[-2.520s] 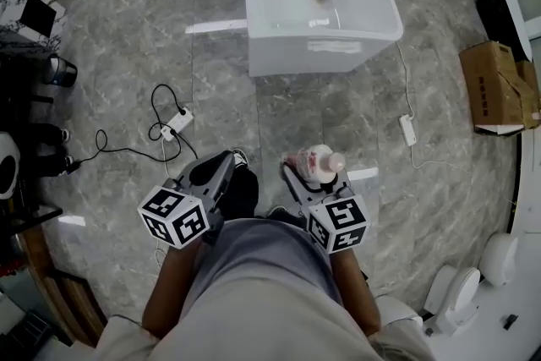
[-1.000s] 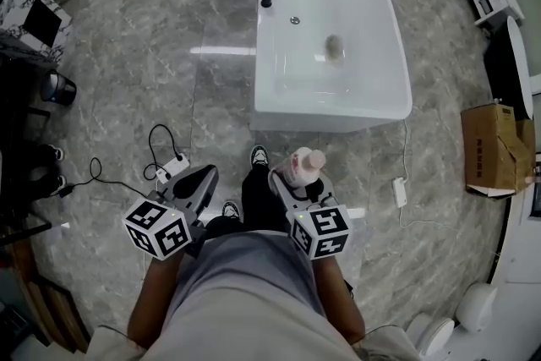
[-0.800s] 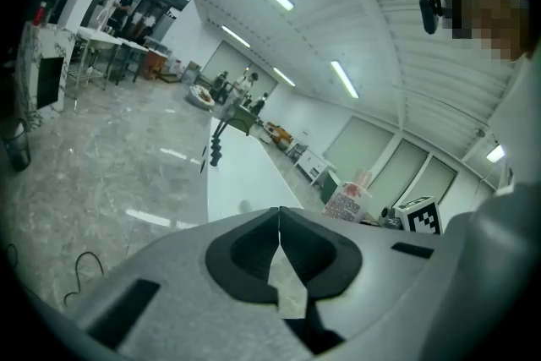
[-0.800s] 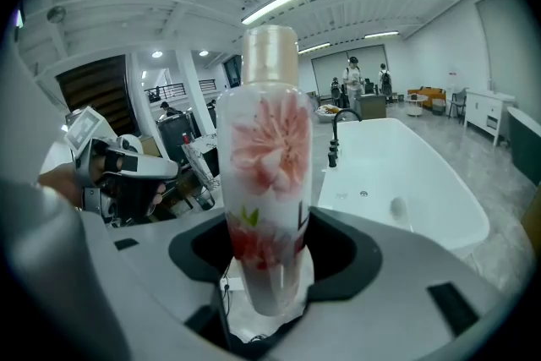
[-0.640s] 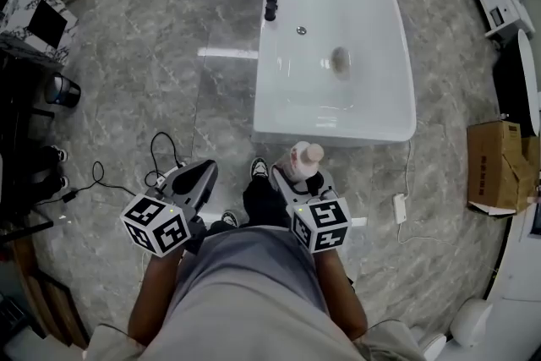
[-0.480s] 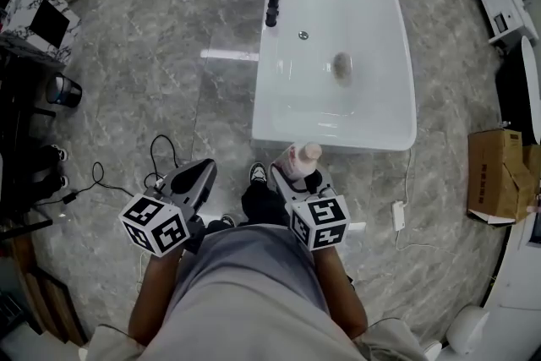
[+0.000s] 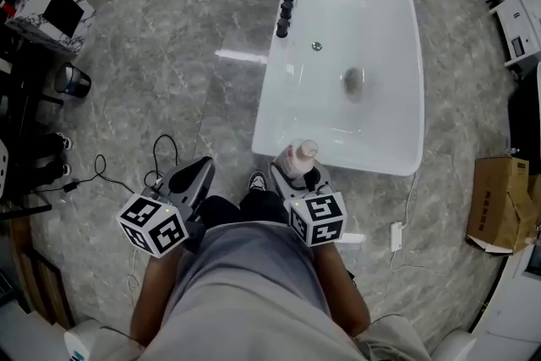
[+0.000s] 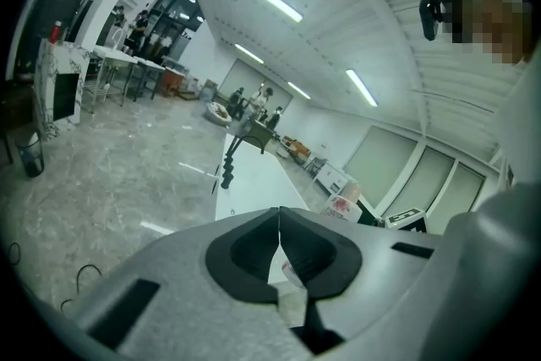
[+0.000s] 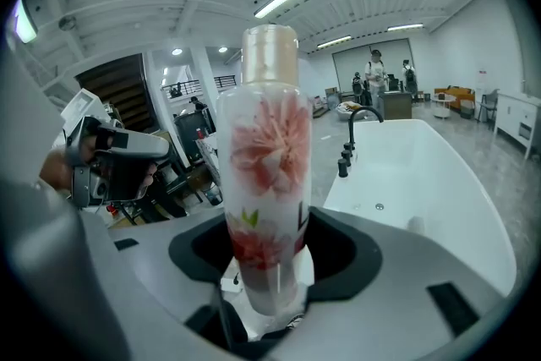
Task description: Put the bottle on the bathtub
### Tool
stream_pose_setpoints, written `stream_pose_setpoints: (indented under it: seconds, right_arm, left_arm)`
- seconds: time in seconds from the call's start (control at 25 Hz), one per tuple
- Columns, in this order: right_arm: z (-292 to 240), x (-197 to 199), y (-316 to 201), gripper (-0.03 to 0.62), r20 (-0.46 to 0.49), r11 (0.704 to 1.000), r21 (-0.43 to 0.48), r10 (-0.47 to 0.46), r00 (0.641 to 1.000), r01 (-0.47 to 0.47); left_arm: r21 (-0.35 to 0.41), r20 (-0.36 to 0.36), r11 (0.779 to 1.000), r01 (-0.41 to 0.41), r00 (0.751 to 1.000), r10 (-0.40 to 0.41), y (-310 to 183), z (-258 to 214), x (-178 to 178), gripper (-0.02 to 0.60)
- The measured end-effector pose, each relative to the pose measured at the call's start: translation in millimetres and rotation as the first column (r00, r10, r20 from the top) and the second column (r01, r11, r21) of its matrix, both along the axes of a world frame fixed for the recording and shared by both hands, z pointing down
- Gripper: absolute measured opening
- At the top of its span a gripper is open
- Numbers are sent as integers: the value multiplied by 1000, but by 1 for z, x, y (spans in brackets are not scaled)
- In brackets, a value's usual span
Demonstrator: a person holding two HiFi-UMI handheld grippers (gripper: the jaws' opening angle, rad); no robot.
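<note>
Low in the frame's centre, the frosted, flower-printed plastic bottle stands upright, clamped by the fingers of the right gripper beside the white bathtub, not yet set down, while the left gripper has its fingers pressed together, empty.

I see a grey marbled floor carrying the white bathtub. Off the bathtub's near left corner, a black cable loops on the tiles. Off its near right corner lies a white power strip, with a cardboard box beyond it. A dark bin stands well left of the bathtub.
</note>
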State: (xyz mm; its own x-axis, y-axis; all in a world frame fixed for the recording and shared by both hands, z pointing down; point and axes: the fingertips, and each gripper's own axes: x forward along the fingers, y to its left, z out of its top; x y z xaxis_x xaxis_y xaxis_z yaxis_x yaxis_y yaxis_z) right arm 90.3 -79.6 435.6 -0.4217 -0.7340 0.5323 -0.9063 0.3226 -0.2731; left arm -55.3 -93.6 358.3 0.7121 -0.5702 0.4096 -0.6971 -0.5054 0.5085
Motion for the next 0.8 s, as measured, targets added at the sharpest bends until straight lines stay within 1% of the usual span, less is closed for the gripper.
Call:
stream_pose_setpoints:
  seconds: [0.24,0.36,0.44,0.56,0.68,0.8]
  right_arm:
    - [20,6,-13,236,-7,999,-17,-45,999,45]
    - [28,5,-18,236,-5,997,-38,-71,997,71]
    - [34,5,-23,236,-6,996,-45,-80,997,80]
    - [44,2,-29,236,-4,995,-55,-84,996,84]
    - [51,-1,-39,236,19,994,-65,-86,996,87]
    - [61,-3,-46,236,13,993,-70,-90,996,91]
  left_arm:
    - [-21,2,999,34,999,-34,2,8,8,8]
    - [-48,-39,997,62,997,-64,2,5,8,8]
    - [-52,-53,996,72,996,-75,0,4,9,8]
    - [-66,-42,996,67,997,-70,0,9,7,8]
    - [-83,-28,994,66,997,-69,-4,11,4,8]
    - [-91,-19,994,66,997,-68,-11,15,2,8]
